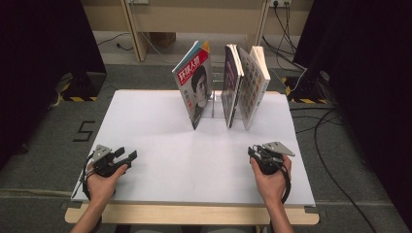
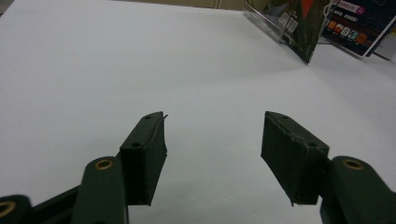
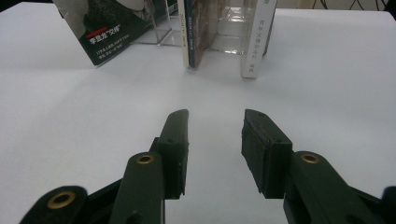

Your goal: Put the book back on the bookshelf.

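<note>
White counter (image 1: 160,145) | left gripper (image 1: 127,155): jaws spread wide, nothing held, magazine (image 1: 194,85) seen well ahead to its right | right gripper (image 1: 254,151): jaws parted, nothing held, books (image 1: 245,82) stood well ahead

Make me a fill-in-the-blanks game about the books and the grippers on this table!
1. The magazine with a face on its cover leans toward the ____.
2. The upright books stand in a clear ____ rack.
3. The left hand-held gripper has its jaws ____.
4. The books stand on a ____ table top.

Missing words: left; plastic; open; white
</note>
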A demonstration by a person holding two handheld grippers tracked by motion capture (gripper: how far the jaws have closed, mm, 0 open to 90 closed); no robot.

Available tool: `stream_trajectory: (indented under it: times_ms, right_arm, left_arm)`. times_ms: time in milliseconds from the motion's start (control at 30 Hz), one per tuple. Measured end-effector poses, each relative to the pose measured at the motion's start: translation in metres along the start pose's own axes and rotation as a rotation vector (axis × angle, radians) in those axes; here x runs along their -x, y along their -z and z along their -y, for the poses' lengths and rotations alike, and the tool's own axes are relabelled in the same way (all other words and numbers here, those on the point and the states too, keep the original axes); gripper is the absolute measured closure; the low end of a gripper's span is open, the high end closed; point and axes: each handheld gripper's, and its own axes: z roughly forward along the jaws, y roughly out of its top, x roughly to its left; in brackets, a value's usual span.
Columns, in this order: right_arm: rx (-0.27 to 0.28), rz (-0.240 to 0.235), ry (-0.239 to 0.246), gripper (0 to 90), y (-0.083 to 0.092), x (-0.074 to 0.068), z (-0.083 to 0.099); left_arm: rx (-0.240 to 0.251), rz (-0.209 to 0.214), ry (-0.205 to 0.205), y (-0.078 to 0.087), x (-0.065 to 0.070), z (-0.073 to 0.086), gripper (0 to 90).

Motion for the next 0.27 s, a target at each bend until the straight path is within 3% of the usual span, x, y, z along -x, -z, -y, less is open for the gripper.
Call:
stream_trajectory:
  times_ms: [267]
  right_arm:
    - [-0.007, -0.004, -0.002, 61.3, -0.0018, 0.0012, 0.0034]
  left_arm:
    - [0.014, 0.01, -0.011, 0.0, 0.0022, 0.0015, 38.3]
